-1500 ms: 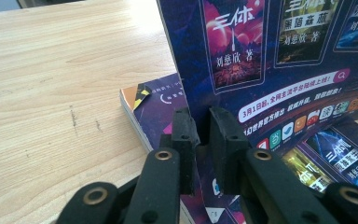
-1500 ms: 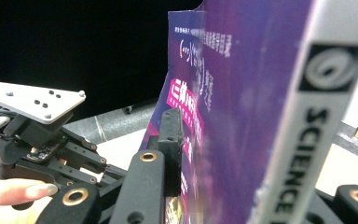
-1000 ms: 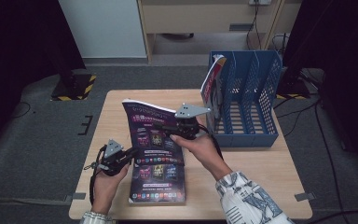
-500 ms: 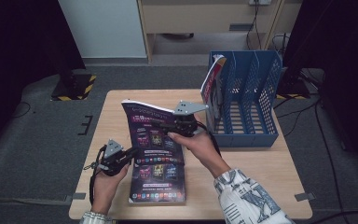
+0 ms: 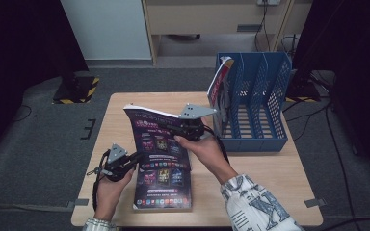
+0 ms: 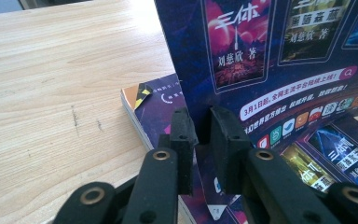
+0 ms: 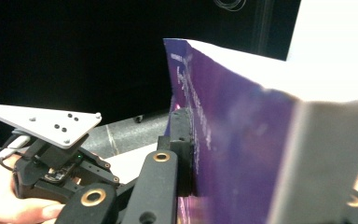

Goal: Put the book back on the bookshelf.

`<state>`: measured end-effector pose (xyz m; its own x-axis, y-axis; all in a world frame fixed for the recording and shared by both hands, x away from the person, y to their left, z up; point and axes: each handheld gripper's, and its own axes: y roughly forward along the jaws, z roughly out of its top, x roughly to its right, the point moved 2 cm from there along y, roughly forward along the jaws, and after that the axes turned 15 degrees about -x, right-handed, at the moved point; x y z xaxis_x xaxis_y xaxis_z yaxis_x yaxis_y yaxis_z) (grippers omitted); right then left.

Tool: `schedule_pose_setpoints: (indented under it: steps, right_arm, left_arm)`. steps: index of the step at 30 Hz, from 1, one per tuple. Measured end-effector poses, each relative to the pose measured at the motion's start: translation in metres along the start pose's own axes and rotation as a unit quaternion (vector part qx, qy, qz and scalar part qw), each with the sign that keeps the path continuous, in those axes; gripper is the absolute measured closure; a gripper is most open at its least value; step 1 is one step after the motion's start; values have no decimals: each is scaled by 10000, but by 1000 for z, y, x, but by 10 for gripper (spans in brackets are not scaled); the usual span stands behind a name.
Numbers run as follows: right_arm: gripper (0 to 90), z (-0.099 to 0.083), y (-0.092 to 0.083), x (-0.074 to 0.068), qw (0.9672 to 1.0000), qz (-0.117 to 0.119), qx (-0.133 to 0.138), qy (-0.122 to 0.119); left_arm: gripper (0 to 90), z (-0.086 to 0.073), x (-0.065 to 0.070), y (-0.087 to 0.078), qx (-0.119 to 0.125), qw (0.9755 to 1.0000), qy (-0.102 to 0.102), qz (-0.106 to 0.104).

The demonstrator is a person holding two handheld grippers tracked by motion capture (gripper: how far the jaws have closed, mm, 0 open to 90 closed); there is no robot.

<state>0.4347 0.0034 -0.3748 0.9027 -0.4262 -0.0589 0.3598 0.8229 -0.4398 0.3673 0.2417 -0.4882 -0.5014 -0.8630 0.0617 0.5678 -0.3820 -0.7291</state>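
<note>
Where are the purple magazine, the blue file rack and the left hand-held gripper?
purple magazine (image 5: 166, 168): high view, lower cover.
blue file rack (image 5: 274, 96): high view, right side wall.
left hand-held gripper (image 5: 136, 158): high view, between its fingertips at the magazine's left edge.

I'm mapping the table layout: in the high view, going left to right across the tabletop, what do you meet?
Left gripper → purple magazine, its far end lifted → right gripper clamped on the magazine's raised part → another magazine standing in the file rack → blue file rack.
</note>
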Motion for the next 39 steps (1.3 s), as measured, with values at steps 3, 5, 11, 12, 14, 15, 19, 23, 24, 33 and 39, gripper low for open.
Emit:
schedule_pose_setpoints:
  steps: [3, 5, 11, 12, 14, 15, 19, 23, 24, 33, 39]
  right_arm:
    - [824, 1, -2, 0, 10000, -40, 26, 23]
    - [825, 2, -4, 0, 10000, -34, 47, 67]
    - [825, 7, -12, 0, 9998, -115, 166, 38]
    - [825, 9, -14, 1, 9997, -126, 192, 41]
    - [825, 11, -17, 1, 9996, -195, 207, -2]
    - [825, 11, -18, 1, 9995, -231, 214, -23]
    - [825, 13, -26, 2, 9991, -312, 271, -45]
    - [825, 15, -33, 3, 9989, -345, 325, -58]
    - [825, 15, -35, 4, 9987, -365, 335, -74]
    - [825, 13, -46, 5, 9983, -473, 326, -111]
    - [825, 9, -52, 9, 9983, -493, 312, -87]
  left_arm:
    - [710, -1, -1, 2, 83, 9998, -138, 90]
    - [538, -1, -3, 4, 122, 9992, -370, 104]
    - [395, -3, -9, 4, 161, 9978, -635, 109]
    - [391, -3, -9, 4, 162, 9977, -647, 108]
    - [380, -4, -10, 4, 159, 9975, -680, 105]
    - [377, -4, -11, 4, 158, 9974, -692, 113]
    - [373, -4, -11, 4, 160, 9973, -709, 127]
    - [373, -4, -11, 4, 154, 9973, -704, 152]
    - [373, -4, -11, 4, 155, 9973, -705, 152]
    - [367, -5, -13, 5, 159, 9970, -737, 187]
    - [321, -5, -14, 5, 109, 9966, -755, 308]
